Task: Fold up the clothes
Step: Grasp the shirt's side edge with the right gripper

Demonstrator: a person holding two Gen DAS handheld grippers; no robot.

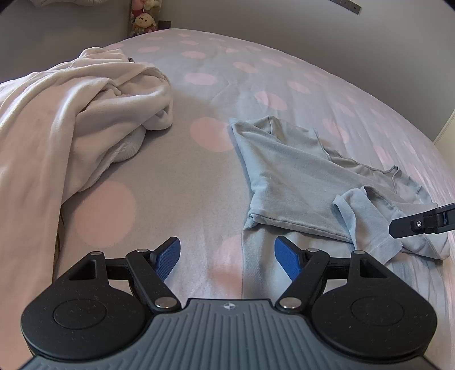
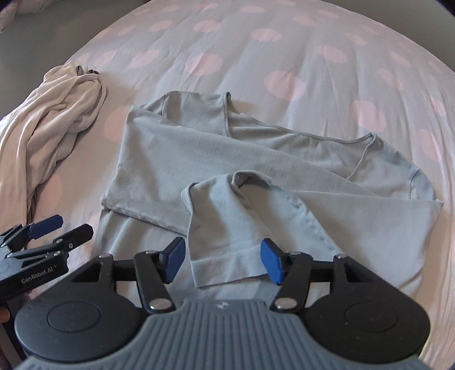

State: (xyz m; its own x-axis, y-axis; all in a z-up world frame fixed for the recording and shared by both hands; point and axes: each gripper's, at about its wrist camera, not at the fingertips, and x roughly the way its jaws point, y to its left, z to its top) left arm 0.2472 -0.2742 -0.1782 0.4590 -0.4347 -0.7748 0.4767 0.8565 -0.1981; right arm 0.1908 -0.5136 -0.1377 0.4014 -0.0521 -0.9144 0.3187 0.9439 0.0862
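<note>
A pale grey-blue long-sleeved shirt (image 1: 298, 176) (image 2: 199, 153) lies partly folded on the bed, its left side turned over the body. One sleeve (image 2: 227, 222) (image 1: 366, 222) is laid across the front, cuff toward me. My right gripper (image 2: 223, 253) is open just above it; the cuff lies flat between the blue pads, which do not pinch it. Only one black finger (image 1: 412, 226) of it shows in the left wrist view. My left gripper (image 1: 227, 250) (image 2: 71, 226) stands open with nothing in it, low over the shirt's lower left edge.
The bed sheet (image 1: 199, 85) is lilac-grey with large pink dots. A rumpled cream blanket or garment (image 1: 71, 113) (image 2: 57, 113) is heaped along the left side. Plush toys (image 1: 143, 20) sit at the far corner against the wall. The bed's right edge (image 1: 438, 148) is near.
</note>
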